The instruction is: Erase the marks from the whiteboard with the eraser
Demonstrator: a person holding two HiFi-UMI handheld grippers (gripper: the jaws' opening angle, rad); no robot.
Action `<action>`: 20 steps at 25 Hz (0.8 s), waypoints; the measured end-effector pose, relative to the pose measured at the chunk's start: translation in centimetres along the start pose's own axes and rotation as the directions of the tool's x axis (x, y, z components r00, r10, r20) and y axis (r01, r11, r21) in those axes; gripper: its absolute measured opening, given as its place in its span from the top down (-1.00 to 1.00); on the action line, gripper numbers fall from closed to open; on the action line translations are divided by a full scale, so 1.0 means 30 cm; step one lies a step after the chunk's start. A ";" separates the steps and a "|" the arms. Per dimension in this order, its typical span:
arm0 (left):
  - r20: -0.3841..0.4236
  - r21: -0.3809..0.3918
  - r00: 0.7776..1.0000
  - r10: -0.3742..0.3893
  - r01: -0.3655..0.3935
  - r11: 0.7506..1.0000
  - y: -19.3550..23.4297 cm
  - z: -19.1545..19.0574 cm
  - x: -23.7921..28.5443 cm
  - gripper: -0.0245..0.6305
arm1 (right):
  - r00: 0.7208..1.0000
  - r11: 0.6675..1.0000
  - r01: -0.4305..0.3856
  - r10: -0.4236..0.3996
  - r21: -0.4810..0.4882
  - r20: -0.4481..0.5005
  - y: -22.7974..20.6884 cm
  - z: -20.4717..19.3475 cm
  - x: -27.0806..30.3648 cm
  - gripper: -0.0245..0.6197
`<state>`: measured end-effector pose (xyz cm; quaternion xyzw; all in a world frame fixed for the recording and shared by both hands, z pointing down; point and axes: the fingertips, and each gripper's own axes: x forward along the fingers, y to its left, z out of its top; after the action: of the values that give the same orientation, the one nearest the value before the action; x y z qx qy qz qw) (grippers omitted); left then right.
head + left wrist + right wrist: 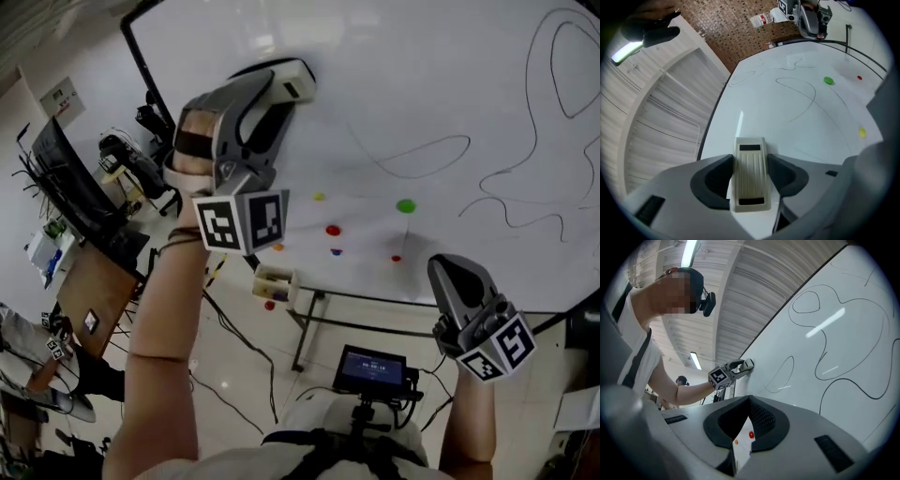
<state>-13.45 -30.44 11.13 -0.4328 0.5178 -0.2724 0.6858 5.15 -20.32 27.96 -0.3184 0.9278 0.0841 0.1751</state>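
Grip check: left gripper clamped across the long sides of cream rectangular plastic eraser with ribbed back, about mid-length. Dark pads touching both flanks, ribbed back facing the camera. Eraser nose poking out ahead of the jaws, wiping face against the glossy white whiteboard, near its dark frame edge just left of the jaws.

Probably light and stiff: hard shell, no visible flex under the squeeze. Smooth sides likely slippery, so could twist in the pads under drag. Looks like the right hold: by the flanks, centred, wiping face kept flat. Wiping face itself not visible, presumably soft felt.

Thin black looping marker lines ahead and to the right of the left jaws, none under the eraser. Board around the eraser nose looks bare. Small coloured round magnets further right of them, best skirted.

Right gripper pressed together, pinching nothing. Only a sliver of board and a couple of magnets seen through the slit. Hanging low beside the board's bottom edge, well apart from the eraser. More black loops above and right of those jaws.
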 end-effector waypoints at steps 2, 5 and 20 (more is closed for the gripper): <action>-0.005 -0.023 1.000 -0.019 0.019 1.000 -0.022 -0.010 -0.011 0.10 | 1.000 1.000 -0.001 0.001 0.003 -0.017 0.023 -0.003 0.005 0.88; -0.014 -0.030 1.000 -0.023 0.023 0.999 -0.072 -0.060 -0.029 0.10 | 1.000 1.000 0.002 -0.002 0.003 -0.030 0.024 -0.032 0.018 0.88; 0.043 0.046 0.998 -0.041 0.039 0.998 -0.232 -0.215 -0.165 0.10 | 0.998 1.000 0.022 -0.021 0.015 -0.058 0.124 -0.093 0.128 0.88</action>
<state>-20.60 -31.70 19.01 -0.4331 0.4877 -0.2883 0.7010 -0.73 -20.31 29.24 -0.3293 0.9297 0.0659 0.1515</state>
